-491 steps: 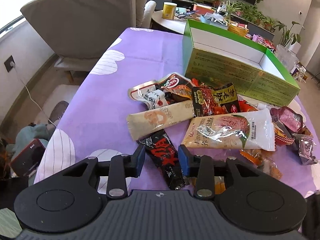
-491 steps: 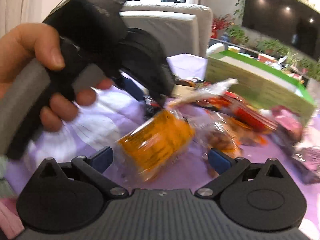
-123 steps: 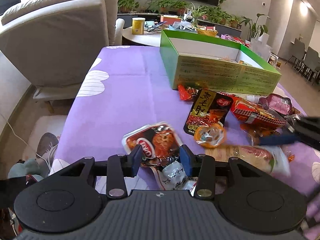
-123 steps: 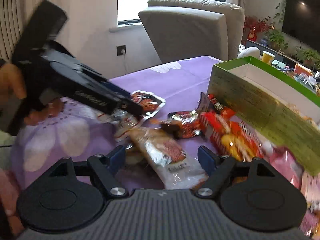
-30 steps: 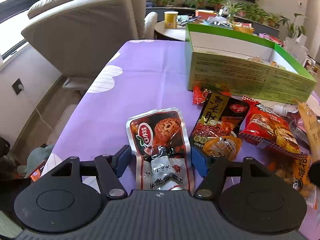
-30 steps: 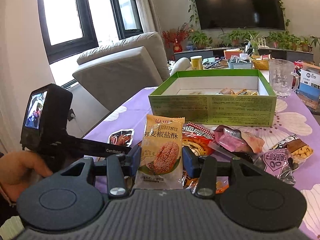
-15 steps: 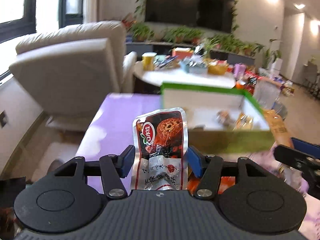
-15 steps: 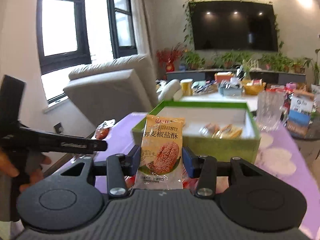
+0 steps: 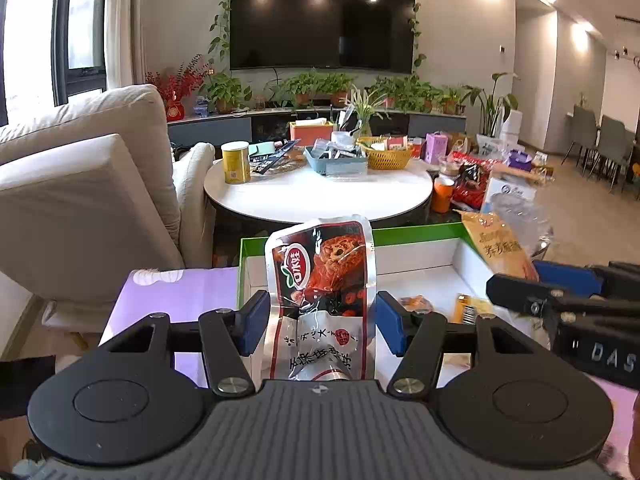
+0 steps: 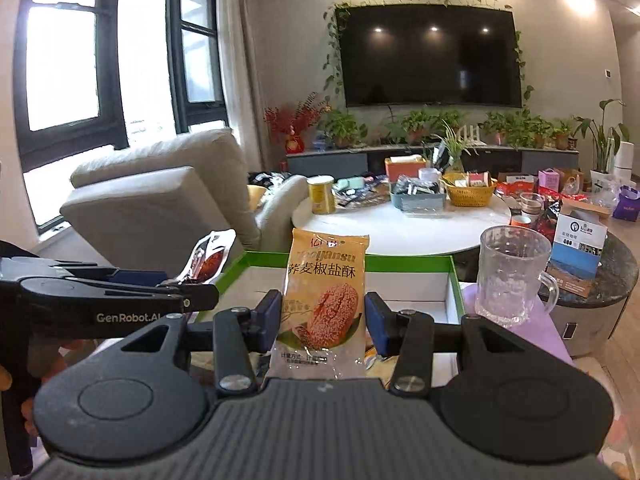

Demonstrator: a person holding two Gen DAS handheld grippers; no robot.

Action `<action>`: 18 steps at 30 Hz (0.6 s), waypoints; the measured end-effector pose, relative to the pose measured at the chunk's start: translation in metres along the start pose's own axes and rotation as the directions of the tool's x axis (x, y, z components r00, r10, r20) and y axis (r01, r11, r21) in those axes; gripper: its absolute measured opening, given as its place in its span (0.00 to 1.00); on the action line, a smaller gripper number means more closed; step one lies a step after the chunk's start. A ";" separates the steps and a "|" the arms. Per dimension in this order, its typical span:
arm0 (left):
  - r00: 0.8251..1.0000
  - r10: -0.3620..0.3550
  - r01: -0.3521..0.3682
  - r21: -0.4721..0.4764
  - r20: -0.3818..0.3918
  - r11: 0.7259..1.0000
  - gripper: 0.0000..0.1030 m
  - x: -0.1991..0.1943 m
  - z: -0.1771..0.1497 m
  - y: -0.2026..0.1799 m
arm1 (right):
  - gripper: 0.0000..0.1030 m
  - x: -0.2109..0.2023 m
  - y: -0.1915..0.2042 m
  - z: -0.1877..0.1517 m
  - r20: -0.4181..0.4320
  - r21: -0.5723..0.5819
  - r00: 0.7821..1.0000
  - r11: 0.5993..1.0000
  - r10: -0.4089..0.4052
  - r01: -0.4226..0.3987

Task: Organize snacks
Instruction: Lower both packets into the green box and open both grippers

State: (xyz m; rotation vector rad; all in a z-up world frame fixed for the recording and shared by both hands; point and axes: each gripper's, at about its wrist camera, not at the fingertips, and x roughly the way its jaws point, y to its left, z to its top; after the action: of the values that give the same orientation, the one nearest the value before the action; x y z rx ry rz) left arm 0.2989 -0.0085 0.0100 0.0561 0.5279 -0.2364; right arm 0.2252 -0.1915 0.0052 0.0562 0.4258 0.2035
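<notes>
My left gripper (image 9: 320, 316) is shut on a red and silver meat pouch (image 9: 322, 276), held upright in the air over the near left part of the green box (image 9: 416, 233). My right gripper (image 10: 322, 320) is shut on a yellow biscuit packet (image 10: 326, 276), also upright, above the box's near side (image 10: 408, 263). Each gripper shows in the other's view: the right one (image 9: 560, 282) with its yellow packet (image 9: 500, 245), the left one (image 10: 188, 286) with its pouch (image 10: 210, 257). The box's white floor holds a few small snack packets (image 9: 416, 303).
A glass mug (image 10: 510, 276) stands on the purple cloth just right of the box. Beyond the box is a round white table (image 9: 320, 198) crowded with tubs and baskets. A beige armchair (image 9: 80, 184) sits to the left. A hand holds the left gripper's handle.
Both grippers have lifted their packets off the purple table and carried them forward to the green box. The left jaws narrowed onto the pouch early in that second.
</notes>
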 end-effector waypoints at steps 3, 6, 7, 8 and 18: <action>0.999 0.018 -0.017 0.017 -0.036 1.000 0.53 0.026 -0.003 -0.001 | 0.46 0.022 -0.013 -0.002 -0.029 0.020 0.999 0.999 -0.027 0.028; 0.997 0.029 -0.027 0.025 -0.077 0.999 0.53 0.046 -0.006 -0.001 | 0.46 0.037 -0.023 -0.004 -0.054 0.035 0.997 0.998 -0.054 0.056; 0.995 0.032 -0.029 0.030 -0.091 0.999 0.53 0.051 -0.007 -0.001 | 0.46 0.041 -0.026 -0.005 -0.056 0.042 0.996 0.997 -0.064 0.067; 0.994 0.037 -0.033 0.038 -0.106 0.999 0.53 0.055 -0.008 -0.003 | 0.50 0.045 -0.028 -0.006 -0.059 0.047 0.996 0.996 -0.073 0.076; 0.998 0.029 -0.024 0.078 -0.058 0.997 0.56 0.034 -0.015 0.004 | 0.51 0.034 -0.029 -0.012 -0.088 0.092 0.993 0.992 -0.080 0.088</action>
State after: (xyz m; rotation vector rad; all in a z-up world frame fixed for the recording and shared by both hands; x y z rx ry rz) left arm 0.3208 -0.0096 -0.0203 0.1458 0.5760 -0.2297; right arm 0.2556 -0.2123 -0.0225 0.1242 0.5206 0.1021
